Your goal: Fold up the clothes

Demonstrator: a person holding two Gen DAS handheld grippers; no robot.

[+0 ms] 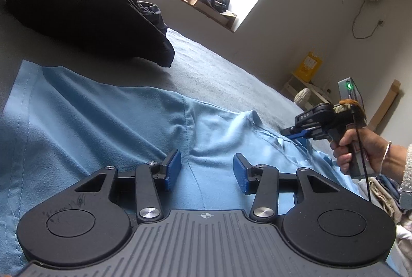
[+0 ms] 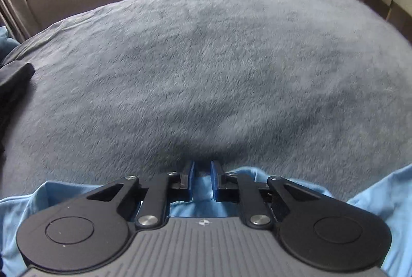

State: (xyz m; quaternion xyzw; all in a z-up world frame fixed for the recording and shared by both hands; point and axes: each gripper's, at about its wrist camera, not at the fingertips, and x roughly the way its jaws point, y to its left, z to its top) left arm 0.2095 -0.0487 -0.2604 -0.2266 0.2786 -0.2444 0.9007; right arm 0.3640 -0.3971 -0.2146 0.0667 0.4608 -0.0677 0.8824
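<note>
Grey plush blanket (image 2: pixel 206 66): covers the bed; landmark for all entries.

Light blue shirt (image 1: pixel 103 122): spread on the blanket at its near side, rumpled, collar end toward the right gripper.

Black garments (image 1: pixel 85 17): heaped on the blanket beyond the shirt, toward the window, well apart from both grippers.

Left gripper (image 1: pixel 207 170): low over the shirt's middle; jaws stand apart, blue pads clear of the cloth, nothing between them.

Right gripper (image 2: pixel 202 180): at the shirt's edge where it meets bare blanket; jaws narrowed, a fold of blue cloth between the pads; whether they press it cannot be told.

Person's hand (image 1: pixel 360 153): wraps the right gripper's handle, bangle on the wrist.
</note>
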